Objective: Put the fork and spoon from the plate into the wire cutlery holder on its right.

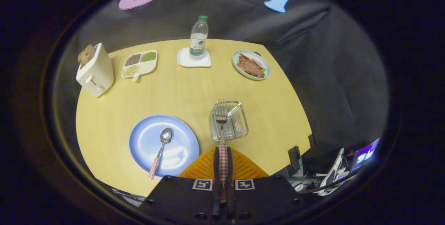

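My gripper is shut on the red-checked handle of a fork. The fork points straight ahead, and its tines hang over the left part of the wire cutlery holder, which stands on the yellow table just beyond my fingers. To the left of the holder lies a blue plate. A spoon with a red-checked handle rests on that plate, bowl away from me, handle end over the plate's near rim.
At the table's far side stand a cream toaster with bread, a divided white dish of grains, a water bottle on a white coaster, and a plate of meat. The table edge runs close on the right.
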